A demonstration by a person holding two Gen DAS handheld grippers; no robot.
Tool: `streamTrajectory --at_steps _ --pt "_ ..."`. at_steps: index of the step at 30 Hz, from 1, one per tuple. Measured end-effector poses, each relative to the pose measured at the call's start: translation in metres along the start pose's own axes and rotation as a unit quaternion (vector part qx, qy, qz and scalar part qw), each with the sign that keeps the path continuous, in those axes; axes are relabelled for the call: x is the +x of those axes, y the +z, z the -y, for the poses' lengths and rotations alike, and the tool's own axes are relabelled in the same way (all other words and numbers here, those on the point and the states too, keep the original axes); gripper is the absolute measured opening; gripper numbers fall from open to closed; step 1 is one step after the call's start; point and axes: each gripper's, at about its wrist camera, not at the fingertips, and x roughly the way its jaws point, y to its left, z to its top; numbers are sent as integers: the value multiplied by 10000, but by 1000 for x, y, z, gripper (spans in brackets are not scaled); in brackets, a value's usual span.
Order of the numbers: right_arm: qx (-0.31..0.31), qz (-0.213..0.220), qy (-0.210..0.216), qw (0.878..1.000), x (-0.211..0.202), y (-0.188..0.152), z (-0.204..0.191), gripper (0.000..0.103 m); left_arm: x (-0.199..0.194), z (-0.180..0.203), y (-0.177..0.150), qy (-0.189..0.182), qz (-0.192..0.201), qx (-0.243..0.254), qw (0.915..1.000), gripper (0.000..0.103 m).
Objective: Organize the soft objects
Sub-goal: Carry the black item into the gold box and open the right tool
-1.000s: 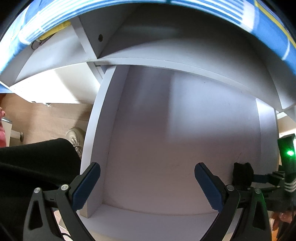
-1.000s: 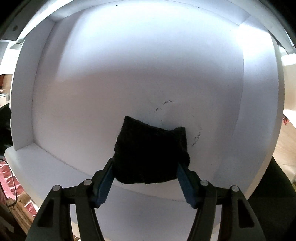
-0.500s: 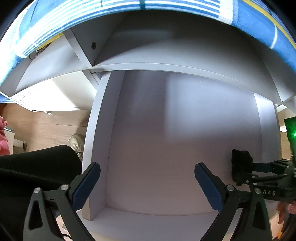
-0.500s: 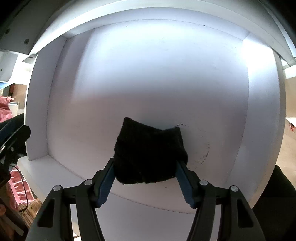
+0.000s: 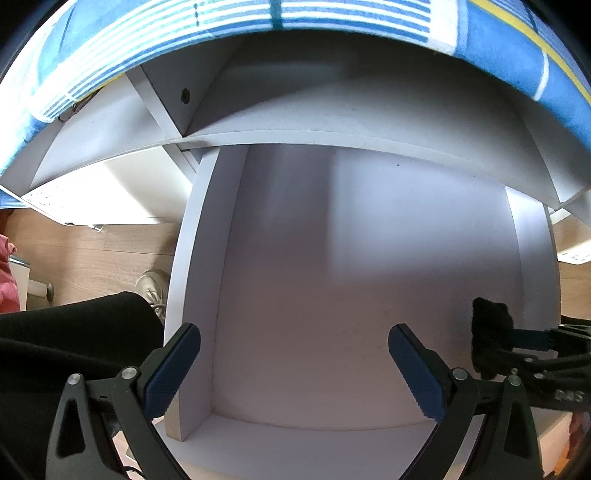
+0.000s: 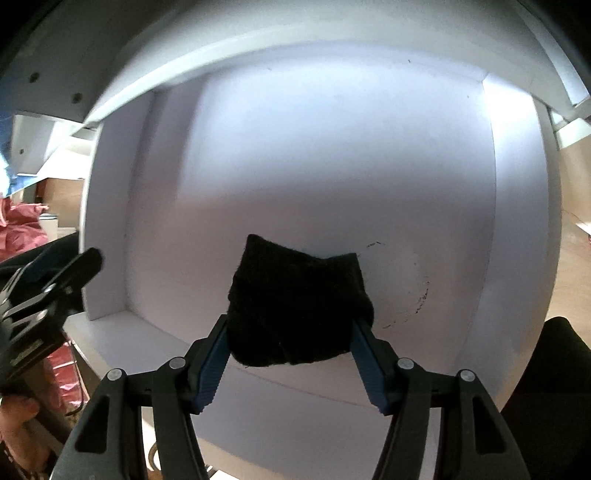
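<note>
While the black knitted bundle [image 6: 295,306], perhaps a rolled sock or small hat, sits at lower centre of the right wrist view, it is pinched between the blue pads of the right claw [image 6: 290,354], which stands about half open because the soft thing fills the gap. Behind it is the bare white compartment [image 6: 332,166] of a cubby shelf, with faint scuff marks to the right of the bundle. In the left wrist view the same bundle shows at the right edge, and the left claw [image 5: 295,363] hangs wide open with nothing in it, in front of the compartment's left divider [image 5: 192,295]. Blue striped fabric [image 5: 258,26] lies across the top of that frame, and wood flooring [image 5: 92,258] shows at the left. The grip looks shallow: only the bundle's lower sides are caught, so a quick swing could let the knit squeeze out and drop. A loose fold could also unroll once released, and the claw's fingers might knock the shelf edge if steered carelessly.
</note>
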Motion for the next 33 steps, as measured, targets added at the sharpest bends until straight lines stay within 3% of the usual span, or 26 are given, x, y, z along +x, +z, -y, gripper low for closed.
streamTrajectory --at_steps 11,21,28,33 --pt "150 523 446 9975 -55 -18 7 63 -7 -3 3 -94 34 -37 9999 102" --pt "148 695 875 9936 -112 -40 0 63 -17 -2 6 -223 105 -50 9997 102" --pt "-271 1024 1042 9889 -182 -58 -11 63 -20 -1 6 -290 129 -92 9995 102" --pt "-564 1443 1061 9822 -238 -47 -33 63 -22 -8 8 -402 108 -334 9986 102"
